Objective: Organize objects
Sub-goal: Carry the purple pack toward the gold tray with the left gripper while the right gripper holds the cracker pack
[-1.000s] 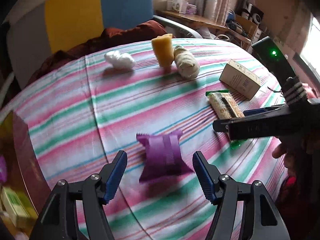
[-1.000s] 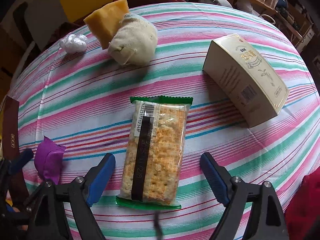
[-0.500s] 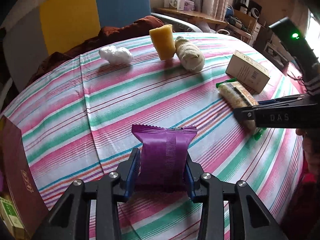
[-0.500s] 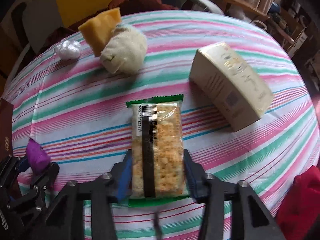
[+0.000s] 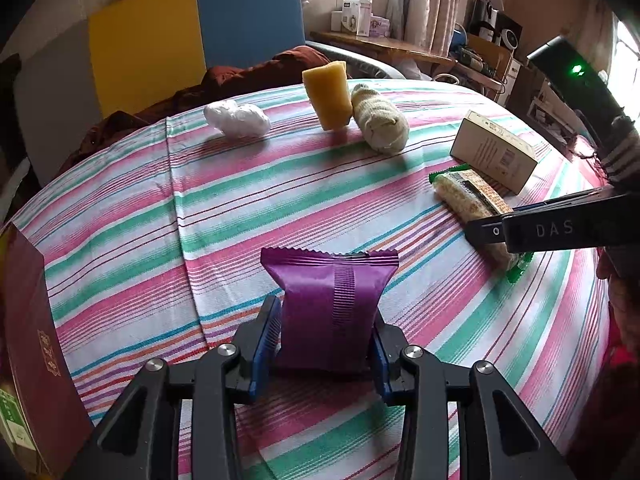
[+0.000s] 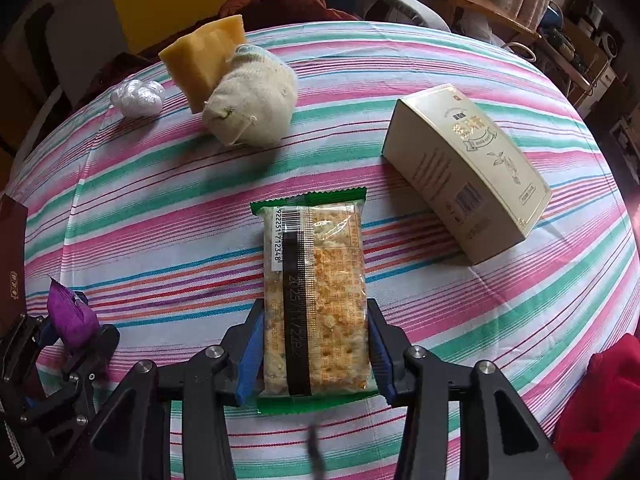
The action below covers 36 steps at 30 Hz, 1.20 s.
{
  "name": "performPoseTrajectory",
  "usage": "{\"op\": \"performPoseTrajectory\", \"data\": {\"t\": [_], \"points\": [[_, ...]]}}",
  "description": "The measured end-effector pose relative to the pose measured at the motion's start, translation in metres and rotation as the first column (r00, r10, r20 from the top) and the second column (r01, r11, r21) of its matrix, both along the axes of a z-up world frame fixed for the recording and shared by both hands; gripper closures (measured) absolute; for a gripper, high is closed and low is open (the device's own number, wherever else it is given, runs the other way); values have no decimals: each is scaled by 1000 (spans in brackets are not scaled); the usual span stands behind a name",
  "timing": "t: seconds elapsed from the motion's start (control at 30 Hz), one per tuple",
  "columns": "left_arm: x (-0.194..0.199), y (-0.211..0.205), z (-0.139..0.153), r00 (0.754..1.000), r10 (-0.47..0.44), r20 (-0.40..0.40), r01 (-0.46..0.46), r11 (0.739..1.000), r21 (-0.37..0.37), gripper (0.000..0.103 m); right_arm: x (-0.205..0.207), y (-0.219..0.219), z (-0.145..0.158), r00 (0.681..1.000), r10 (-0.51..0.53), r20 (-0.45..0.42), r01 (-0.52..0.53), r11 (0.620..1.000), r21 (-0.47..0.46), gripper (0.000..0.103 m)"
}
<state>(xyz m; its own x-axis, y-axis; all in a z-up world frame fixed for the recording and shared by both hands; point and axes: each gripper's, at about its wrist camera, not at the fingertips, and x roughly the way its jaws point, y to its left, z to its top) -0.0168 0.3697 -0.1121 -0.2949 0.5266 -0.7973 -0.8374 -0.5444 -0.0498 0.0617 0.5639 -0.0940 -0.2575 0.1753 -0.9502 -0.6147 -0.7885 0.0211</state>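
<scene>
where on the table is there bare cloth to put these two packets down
Widest bare cloth: the middle band between the purple packet, the white plastic wad and the cracker packet. Another strip lies between the cracker packet and the rolled cloth bundle. Crowded: the far edge, where the yellow sponge touches the bundle, and around the cream box.

My right gripper (image 6: 316,344) pinches the cracker packet (image 6: 314,292) at lower centre on the striped tablecloth (image 6: 160,208), cream box (image 6: 468,172) at right, yellow sponge (image 6: 200,56) and cloth bundle (image 6: 252,108) upper left, left gripper (image 6: 74,332) clasping a purple packet (image 6: 70,316) at lower left.
</scene>
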Motion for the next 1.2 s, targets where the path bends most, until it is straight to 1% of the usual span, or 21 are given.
{"op": "performPoseTrajectory", "data": {"t": [0.13, 0.23, 0.37, 0.43, 0.47, 0.53, 0.6, 0.63, 0.67, 0.7, 0.73, 0.77, 0.9, 1.03, 1.13, 1.2], "points": [[2, 0, 0, 1000, 7, -10, -7, 1000, 1, 62, 0, -1, 3, 1000, 11, 1, -11, 1000, 21, 57], [2, -1, 2, 1000, 19, -8, -19, 1000, -3, 64, -1, -3, 6, 999, 31, -16, -31, 999, 18, 57], [10, -11, 7, 999, 34, 8, -34, 999, -17, 65, -4, -12, 13, 993, 98, -65, -99, 995, -4, 57], [16, -17, 11, 999, 33, 19, -32, 999, -13, 66, -7, -20, 15, 987, 141, -72, -142, 990, -4, 57], [20, -21, 14, 999, 31, 21, -31, 999, -9, 66, -22, -37, 12, 984, 160, -73, -160, 987, 2, 57], [29, -30, 24, 1000, 19, 14, -19, 1000, 8, 66, -5, -47, 16, 981, 175, -86, -175, 985, 3, 57], [37, -39, 34, 1000, 8, 7, -8, 1000, 23, 66, -25, -24, 0, 980, 176, -96, -176, 984, 8, 57], [39, -44, 39, 1000, 6, 5, -6, 999, 32, 66, -35, -35, -4, 980, 172, -99, -172, 985, 10, 57], [41, -51, 46, 1000, 10, 4, -11, 999, 48, 66, -36, -33, -5, 981, 167, -102, -167, 986, 13, 57], [42, -56, 51, 1000, 15, 4, -15, 998, 63, 66, -35, -32, -5, 981, 164, -104, -163, 986, 18, 57], [43, -63, 58, 1000, 19, 5, -20, 996, 82, 66, -21, -46, 5, 981, 162, -106, -160, 987, 21, 57], [44, -70, 65, 1000, 26, 1, -26, 995, 95, 66, -11, -47, 10, 981, 158, -108, -156, 987, 25, 57], [41, -104, 89, 997, 69, -16, -66, 986, 154, 66, -8, -50, 10, 983, 152, -105, -150, 988, 31, 57], [27, -142, 107, 988, 152, -15, -146, 968, 202, 66, -9, -56, 13, 982, 155, -106, -154, 988, 18, 57], [13, -174, 119, 973, 229, -21, -218, 946, 238, 65, -10, -65, 21, 978, 160, -132, -161, 987, 2, 57], [1, -198, 125, 955, 296, -20, -281, 923, 262, 65, -14, -79, 29, 972, 175, -158, -177, 984, -1, 57]]}}
